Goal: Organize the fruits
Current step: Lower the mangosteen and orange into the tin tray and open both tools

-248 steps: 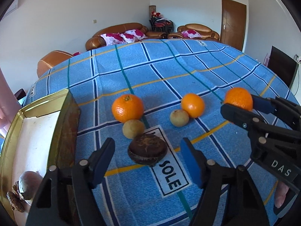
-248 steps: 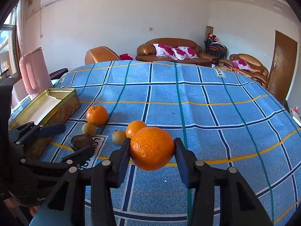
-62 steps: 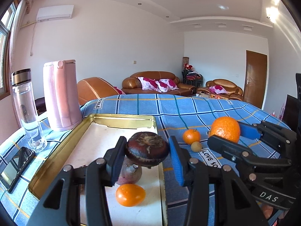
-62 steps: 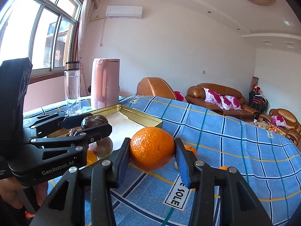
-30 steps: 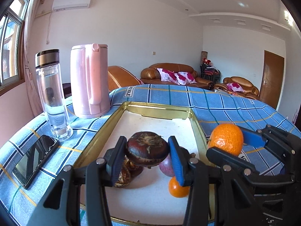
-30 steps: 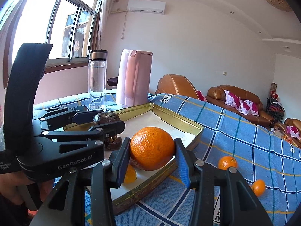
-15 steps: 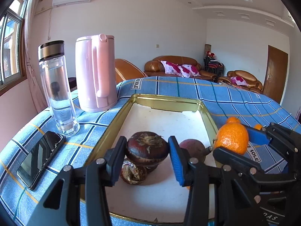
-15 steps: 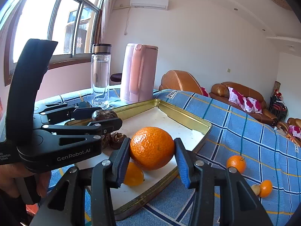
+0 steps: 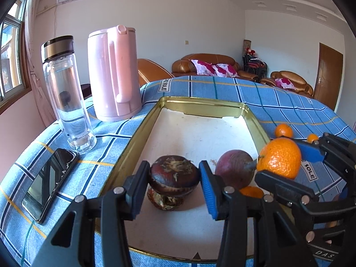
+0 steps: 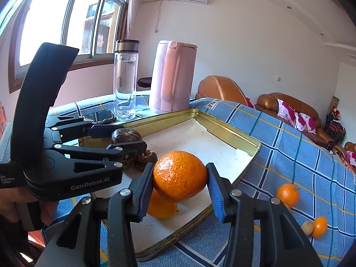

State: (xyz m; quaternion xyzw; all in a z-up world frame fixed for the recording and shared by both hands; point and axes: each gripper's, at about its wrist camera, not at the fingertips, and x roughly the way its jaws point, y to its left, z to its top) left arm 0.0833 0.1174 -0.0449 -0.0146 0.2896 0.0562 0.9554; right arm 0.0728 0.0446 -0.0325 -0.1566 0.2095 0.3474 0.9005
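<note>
My left gripper [image 9: 173, 179] is shut on a dark brown fruit [image 9: 174, 174] and holds it above the near left part of the gold tray [image 9: 201, 102]. Under it lies another brown fruit [image 9: 164, 199]; a purple fruit [image 9: 233, 168] and a small orange [image 9: 251, 191] lie beside it in the tray. My right gripper [image 10: 180, 183] is shut on a large orange [image 10: 179, 179] above the tray's near right edge [image 10: 227, 133]. It also shows in the left wrist view [image 9: 279, 158]. Two oranges [image 10: 287, 194] and a small yellowish fruit [image 10: 307, 227] lie on the blue cloth.
A pink kettle [image 9: 113, 75], a glass bottle [image 9: 64, 93] and a phone [image 9: 47, 183] stand left of the tray. The blue checked cloth [image 9: 278, 102] covers the table. Sofas and a door are far behind.
Both grippers have moved a little further over the tray with their fruits still held. The tray and the fruits in it look closer and lower in view.
</note>
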